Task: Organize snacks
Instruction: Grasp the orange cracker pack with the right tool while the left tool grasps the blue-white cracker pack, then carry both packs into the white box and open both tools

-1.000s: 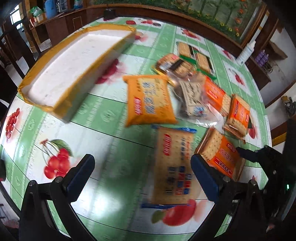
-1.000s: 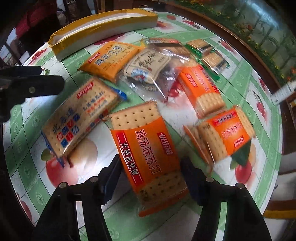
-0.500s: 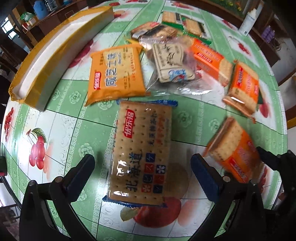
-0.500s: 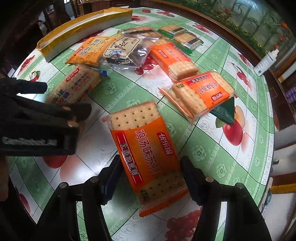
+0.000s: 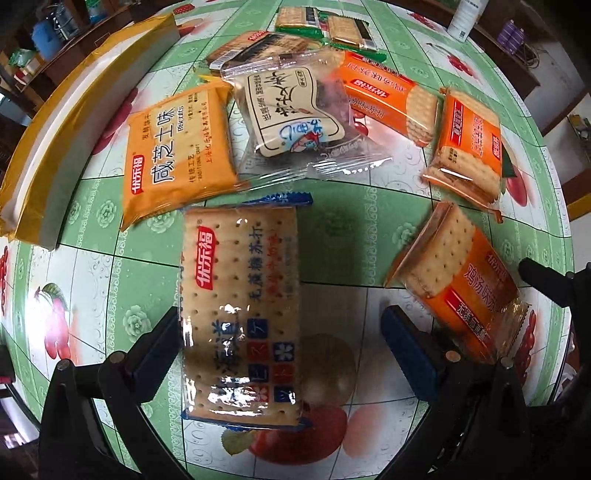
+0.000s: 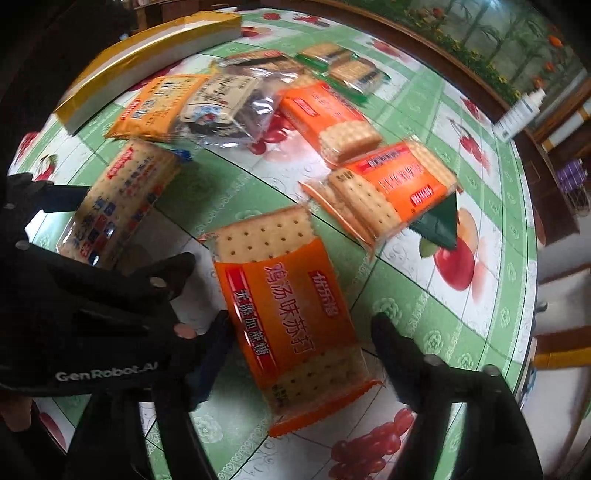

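A round table under a glossy green-and-white fruit-print tablecloth (image 5: pixel 340 221) fills both views. A white plastic bottle (image 6: pixel 517 114) stands at its far edge, upper right, before a dark wooden ledge (image 6: pixel 424 40) and floral-painted wall (image 6: pixel 480 22).

Worktop (image 5: pixel 332 221), green fruit-print cloth: cracker packs (image 5: pixel 240 306) scattered flat near centre, yellow-edged tray (image 5: pixel 55 140) far left, white bottle (image 5: pixel 463 18) far right.

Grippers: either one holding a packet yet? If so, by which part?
Nothing held. The left gripper is open around the blue-edged cracker packet; the right gripper is open around the orange cracker packet. Both packets lie flat on the table.
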